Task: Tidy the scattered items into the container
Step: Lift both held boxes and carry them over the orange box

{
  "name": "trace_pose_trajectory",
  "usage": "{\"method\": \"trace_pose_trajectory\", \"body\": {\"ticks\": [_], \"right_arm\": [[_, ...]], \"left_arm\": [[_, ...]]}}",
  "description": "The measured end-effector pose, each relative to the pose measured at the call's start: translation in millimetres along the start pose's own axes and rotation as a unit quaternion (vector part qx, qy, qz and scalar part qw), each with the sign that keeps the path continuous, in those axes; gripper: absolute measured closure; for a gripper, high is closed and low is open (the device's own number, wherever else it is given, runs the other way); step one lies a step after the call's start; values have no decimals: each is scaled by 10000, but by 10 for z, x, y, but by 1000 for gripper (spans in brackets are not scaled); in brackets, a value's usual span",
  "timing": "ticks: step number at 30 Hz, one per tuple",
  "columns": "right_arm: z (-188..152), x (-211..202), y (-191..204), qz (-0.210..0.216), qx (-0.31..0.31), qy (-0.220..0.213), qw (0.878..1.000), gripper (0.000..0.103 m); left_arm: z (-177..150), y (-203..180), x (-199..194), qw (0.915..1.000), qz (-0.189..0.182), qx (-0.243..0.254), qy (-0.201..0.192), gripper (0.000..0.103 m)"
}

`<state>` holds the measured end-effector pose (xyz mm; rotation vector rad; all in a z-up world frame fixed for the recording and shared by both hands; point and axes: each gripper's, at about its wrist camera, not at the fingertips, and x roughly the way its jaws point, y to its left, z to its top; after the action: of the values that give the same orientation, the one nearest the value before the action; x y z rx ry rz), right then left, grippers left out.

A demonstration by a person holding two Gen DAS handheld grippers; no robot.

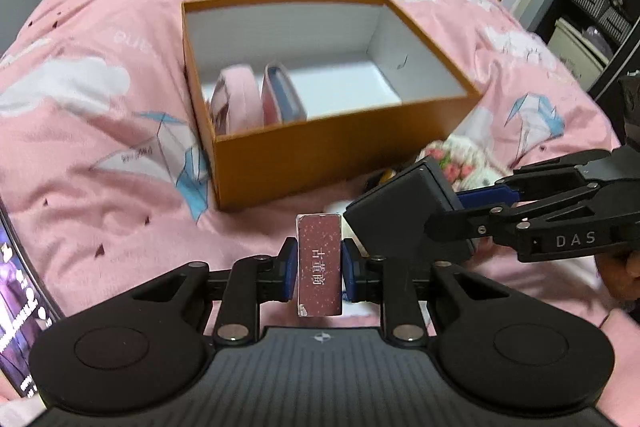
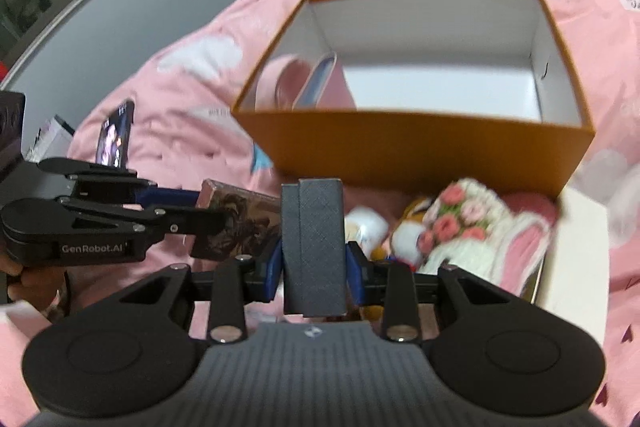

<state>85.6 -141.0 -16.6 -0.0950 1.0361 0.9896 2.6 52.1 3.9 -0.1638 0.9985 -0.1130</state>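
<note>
I have the left gripper (image 1: 319, 267) clamped on a small maroon box (image 1: 319, 263) across its narrow faces, and the right gripper (image 2: 313, 259) clamped the same way on a grey case (image 2: 314, 247); both are held above the pink bed (image 1: 100, 187), just short of the open orange box (image 1: 320, 163). Both items look stiff and light, probably cardboard, so a firm squeeze across the flat sides should hold without crushing, though the smooth faces could slip if tilted. Two pinkish flat items (image 1: 256, 99) stand on edge inside the orange box at its left end. The right view shows soft toys (image 2: 460, 227) and a white box (image 2: 580, 247) near the orange box's front wall, largely hidden from the left view; the blur makes the toys hard to count. It also shows the picture on the maroon box's broad side, and a phone (image 2: 116, 135) propped on the bed.
</note>
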Motion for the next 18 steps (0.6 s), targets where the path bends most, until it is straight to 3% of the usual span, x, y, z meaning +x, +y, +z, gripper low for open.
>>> {"method": "trace_pose_trajectory", "body": {"ticks": [18], "right_arm": [[411, -689, -121, -44, 78, -1370, 9905, 67]], "left_arm": [[685, -271, -381, 9938, -193, 239, -1069, 78]]}}
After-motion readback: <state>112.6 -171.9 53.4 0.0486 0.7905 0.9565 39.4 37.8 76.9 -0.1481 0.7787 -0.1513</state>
